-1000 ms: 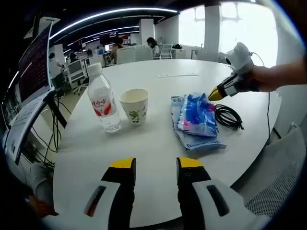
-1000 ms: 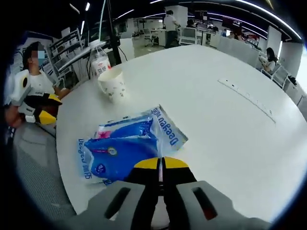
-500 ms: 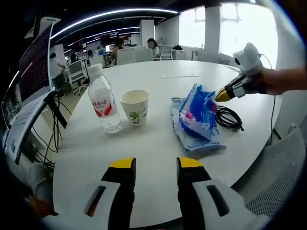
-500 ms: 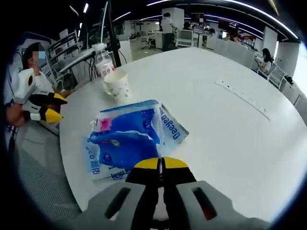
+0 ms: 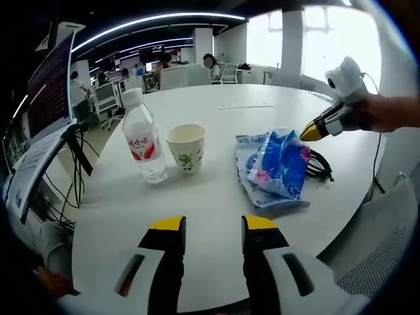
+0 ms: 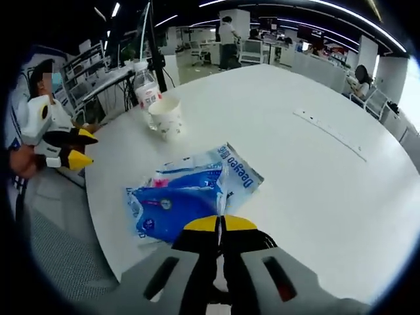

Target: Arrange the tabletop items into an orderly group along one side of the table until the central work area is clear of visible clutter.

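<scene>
On the round white table stand a clear water bottle and a paper cup, side by side. To their right lie two blue tissue packets, the upper packet on the lower packet. My right gripper is shut on the upper packet's edge and holds that edge off the table. In the right gripper view its jaws are pressed together on that upper packet. My left gripper stands open over the near table edge, nothing between its jaws.
A coiled black cable lies just past the packets, near the table's right edge. A white power strip lies farther across the table. In the right gripper view the cup, the bottle and the left gripper sit at left. Chairs surround the table.
The right gripper has raised the upper packet's edge and drawn it toward the cable side. The left gripper, bottle and cup have stayed put.
</scene>
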